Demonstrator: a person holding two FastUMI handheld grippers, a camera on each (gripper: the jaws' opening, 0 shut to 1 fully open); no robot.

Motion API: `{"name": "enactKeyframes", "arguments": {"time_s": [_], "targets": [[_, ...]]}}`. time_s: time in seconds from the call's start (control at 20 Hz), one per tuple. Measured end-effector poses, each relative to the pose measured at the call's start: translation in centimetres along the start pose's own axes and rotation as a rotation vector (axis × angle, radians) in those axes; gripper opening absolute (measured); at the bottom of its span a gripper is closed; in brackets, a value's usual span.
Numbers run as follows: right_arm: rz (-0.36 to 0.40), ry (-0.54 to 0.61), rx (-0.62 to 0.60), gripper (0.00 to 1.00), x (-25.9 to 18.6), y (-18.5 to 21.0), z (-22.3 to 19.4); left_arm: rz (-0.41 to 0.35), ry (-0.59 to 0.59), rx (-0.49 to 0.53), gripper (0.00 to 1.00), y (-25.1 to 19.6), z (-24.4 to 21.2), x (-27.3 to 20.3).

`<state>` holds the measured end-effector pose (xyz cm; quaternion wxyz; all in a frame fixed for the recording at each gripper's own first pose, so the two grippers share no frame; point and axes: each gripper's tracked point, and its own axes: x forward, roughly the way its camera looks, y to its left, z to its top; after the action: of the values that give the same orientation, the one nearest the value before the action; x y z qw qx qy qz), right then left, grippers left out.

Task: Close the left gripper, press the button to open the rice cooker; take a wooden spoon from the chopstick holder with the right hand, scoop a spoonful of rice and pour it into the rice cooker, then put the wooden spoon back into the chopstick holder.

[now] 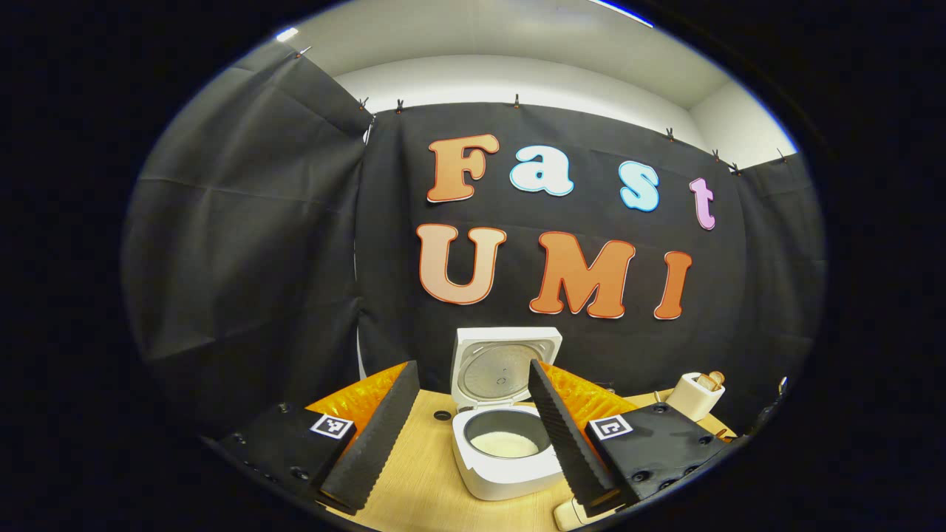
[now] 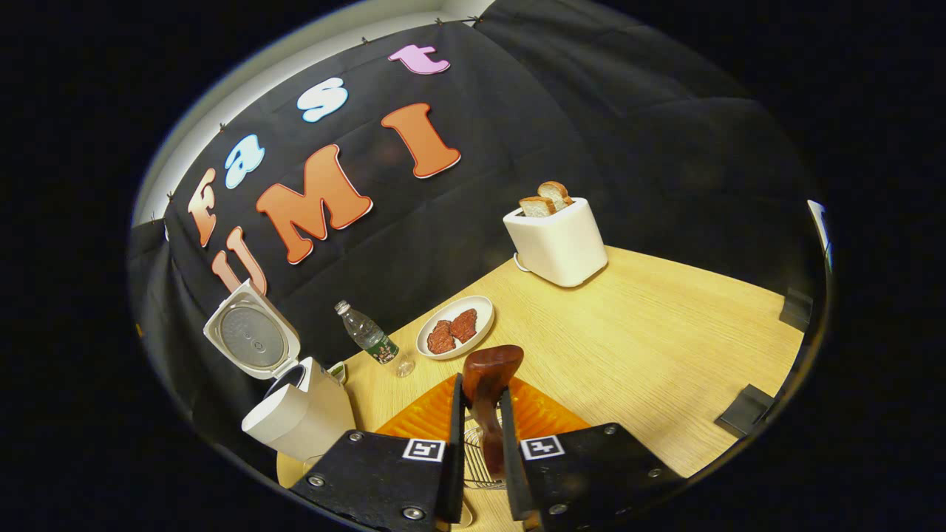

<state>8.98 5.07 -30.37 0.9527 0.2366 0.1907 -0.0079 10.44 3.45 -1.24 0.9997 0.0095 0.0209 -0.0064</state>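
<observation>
With the right claw [image 2: 480,436] pinching the wooden spoon [image 2: 488,391], its long axis along the fingers and bowl forward, the open rice cooker [image 2: 284,399] lies to its left; the left claw [image 1: 473,428] hangs spread before the cooker.

One rice cooker [image 2: 295,414] is counted, lid raised. One toaster [image 2: 558,240] is seen at the far side with two bread slices [image 2: 545,199] in it. One plate [image 2: 484,307] carries two pieces of meat [image 2: 453,331]. One bottle [image 2: 367,336] and one wooden spoon [image 2: 488,377] are counted.
</observation>
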Motion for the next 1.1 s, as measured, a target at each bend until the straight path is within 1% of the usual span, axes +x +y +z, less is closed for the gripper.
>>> {"name": "enactKeyframes", "arguments": {"time_s": [0.05,0.1,0.2,0.25,0.3,0.35,0.4,0.5,0.55,0.6,0.65,0.75,0.9,1.1], "targets": [[-0.017,0.005,0.001,0.26,-0.2,-0.5,0.0,0.007,0.003,0.004,1.0,-0.1,0.1,0.3],[-0.049,0.008,-0.014,0.35,-0.4,-1.5,0.0,0.011,0.0,0.01,0.99,-0.2,0.6,0.5],[-0.091,0.014,-0.035,0.48,-1.3,-2.7,0.5,-0.009,-0.001,0.013,0.99,-1.6,1.6,1.4],[-0.093,0.028,-0.029,0.66,-2.0,-2.7,0.7,-0.023,-0.001,0.008,0.99,-2.3,2.2,2.2],[-0.092,0.032,-0.029,0.81,-2.7,-2.8,1.1,-0.042,-0.004,-0.001,1.0,-3.2,3.0,3.2],[-0.101,0.028,-0.037,0.86,-3.3,-3.0,1.6,-0.068,-0.003,-0.011,1.0,-4.2,3.8,4.6],[-0.108,0.022,-0.049,0.94,-3.8,-3.3,2.1,-0.091,0.005,-0.013,1.0,-5.2,4.4,6.1],[-0.131,0.012,-0.076,0.94,-4.8,-3.9,3.2,-0.104,0.034,-0.019,1.0,-6.2,5.6,9.4],[-0.134,0.005,-0.088,0.95,-5.3,-3.9,3.7,-0.124,0.047,-0.033,0.98,-7.1,6.4,11.3],[-0.14,-0.002,-0.1,0.95,-5.9,-4.0,4.0,-0.143,0.057,-0.046,1.0,-8.0,7.0,12.9],[-0.146,-0.008,-0.111,0.95,-6.2,-4.1,4.3,-0.158,0.063,-0.05,1.0,-8.6,7.6,14.8],[-0.16,-0.021,-0.127,0.95,-6.9,-4.3,5.1,-0.149,0.07,-0.023,1.0,-8.9,8.7,19.0],[-0.175,-0.045,-0.134,0.95,-8.2,-4.6,6.7,-0.125,0.126,0.038,1.0,-9.1,7.9,24.9],[-0.222,-0.109,-0.163,0.95,-10.3,-5.1,10.5,-0.115,0.186,-0.023,1.0,-8.4,6.6,31.7]]}}
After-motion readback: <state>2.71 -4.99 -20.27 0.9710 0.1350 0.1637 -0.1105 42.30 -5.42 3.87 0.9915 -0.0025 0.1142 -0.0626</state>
